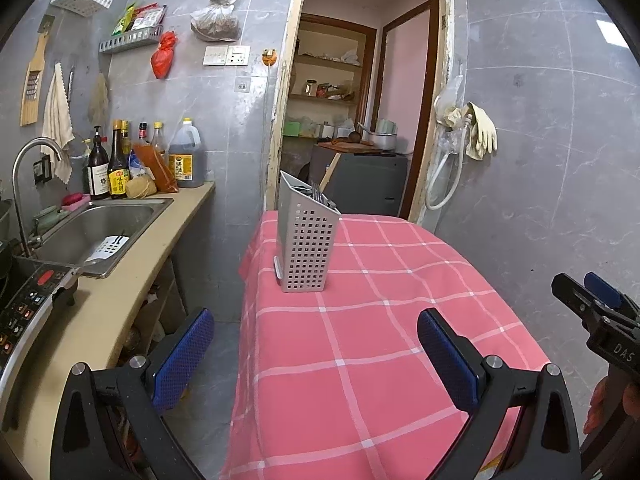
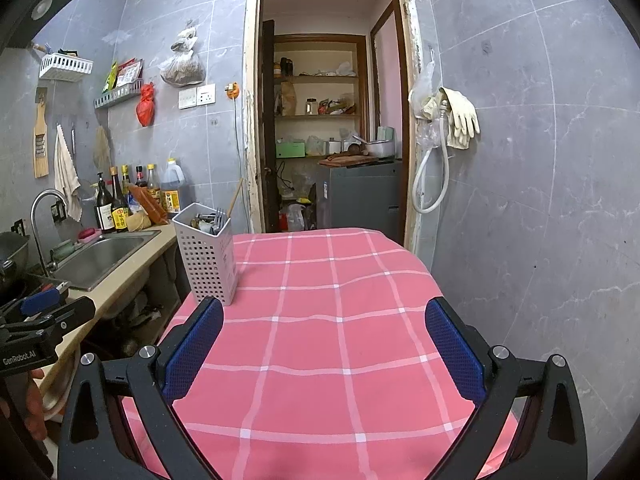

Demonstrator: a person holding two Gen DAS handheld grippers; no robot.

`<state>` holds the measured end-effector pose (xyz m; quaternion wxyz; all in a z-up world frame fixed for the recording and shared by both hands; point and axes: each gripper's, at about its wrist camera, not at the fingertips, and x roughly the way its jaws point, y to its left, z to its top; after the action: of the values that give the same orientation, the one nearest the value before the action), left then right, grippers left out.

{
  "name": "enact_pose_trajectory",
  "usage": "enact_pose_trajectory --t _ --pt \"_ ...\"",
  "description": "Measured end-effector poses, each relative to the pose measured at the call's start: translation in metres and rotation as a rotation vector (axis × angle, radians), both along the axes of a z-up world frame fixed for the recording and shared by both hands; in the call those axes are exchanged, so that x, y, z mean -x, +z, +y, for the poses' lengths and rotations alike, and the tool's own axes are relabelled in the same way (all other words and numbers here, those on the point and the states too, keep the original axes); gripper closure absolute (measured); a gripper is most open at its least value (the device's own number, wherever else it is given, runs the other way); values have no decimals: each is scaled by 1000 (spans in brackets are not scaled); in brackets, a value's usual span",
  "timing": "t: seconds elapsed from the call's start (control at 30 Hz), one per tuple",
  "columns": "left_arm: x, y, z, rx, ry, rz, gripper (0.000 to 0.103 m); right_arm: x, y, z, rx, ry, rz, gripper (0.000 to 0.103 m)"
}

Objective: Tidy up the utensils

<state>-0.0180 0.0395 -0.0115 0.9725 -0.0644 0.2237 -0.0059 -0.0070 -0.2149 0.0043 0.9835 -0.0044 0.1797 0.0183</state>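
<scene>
Grey marble-look tiles cover the kitchen walls, and a table with a pink checked cloth (image 2: 320,320) fills the lower middle of both views. On this cloth stands the perforated utensil holder (image 1: 306,240), upright, with a fork (image 2: 219,218) and other metal pieces inside; what the other pieces are is not clear. In the left wrist view the holder is in the centre of the frame, above and between the two blue pads of the left gripper (image 1: 316,356), well apart from them. In the right wrist view it stands at the left middle, just above the left pad, and its base looks near the pad tip. The right gripper (image 2: 324,348) has its jaws spread wide and holds nothing, and the left gripper is the same, wide apart and empty. A steel sink (image 1: 100,228) with a curved tap is at the left side, with sauce bottles (image 1: 116,168) behind it
</scene>
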Motion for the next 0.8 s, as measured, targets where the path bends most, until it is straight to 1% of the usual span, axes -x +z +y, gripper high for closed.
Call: enact_pose_trajectory --t 0.8 --pt "3 0 -5 1 -9 8 1 7 -2 0 -13 -5 2 4"
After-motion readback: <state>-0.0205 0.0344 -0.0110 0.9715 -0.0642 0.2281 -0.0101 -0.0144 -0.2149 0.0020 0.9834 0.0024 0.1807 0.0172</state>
